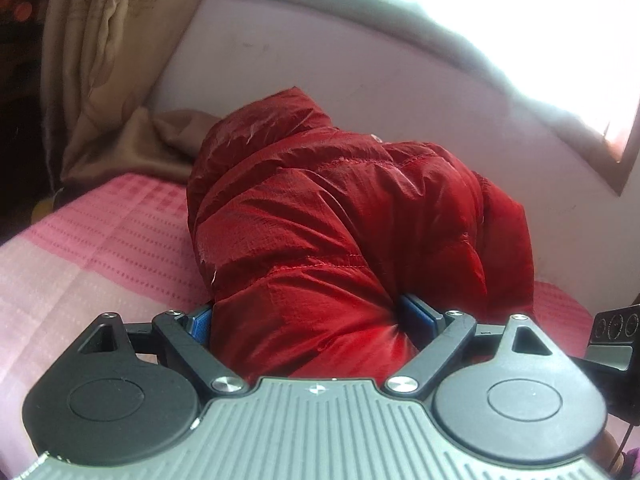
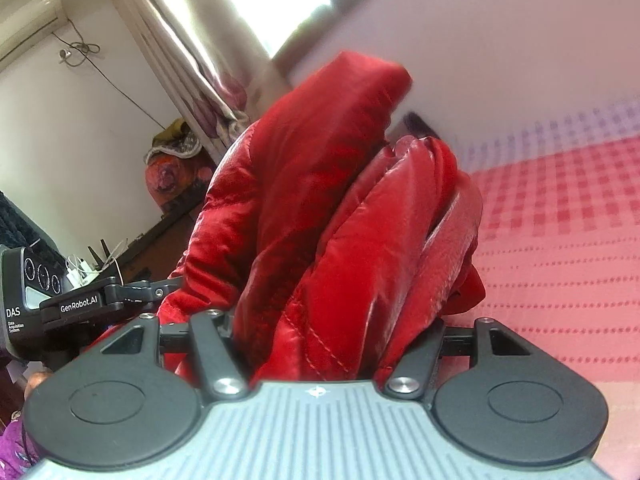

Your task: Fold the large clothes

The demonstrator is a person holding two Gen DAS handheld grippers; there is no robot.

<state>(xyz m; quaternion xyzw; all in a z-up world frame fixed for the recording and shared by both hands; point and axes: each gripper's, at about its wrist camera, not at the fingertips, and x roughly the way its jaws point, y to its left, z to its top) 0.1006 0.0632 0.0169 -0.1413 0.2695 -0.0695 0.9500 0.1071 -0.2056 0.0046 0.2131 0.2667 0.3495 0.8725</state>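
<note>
A shiny red puffer jacket is bunched into a thick bundle above a pink checked bed. My left gripper is shut on a fat fold of the jacket, with blue pads pressing its sides. In the right wrist view the same jacket fills the middle. My right gripper is shut on another thick fold of it; its fingertips are buried in the fabric. The left gripper's body shows at the left edge of that view, close beside the right one.
The pink bed spreads to the right. A pale wall and a bright window lie behind. Brown floral curtains hang at the left. An air conditioner and cluttered furniture stand far left.
</note>
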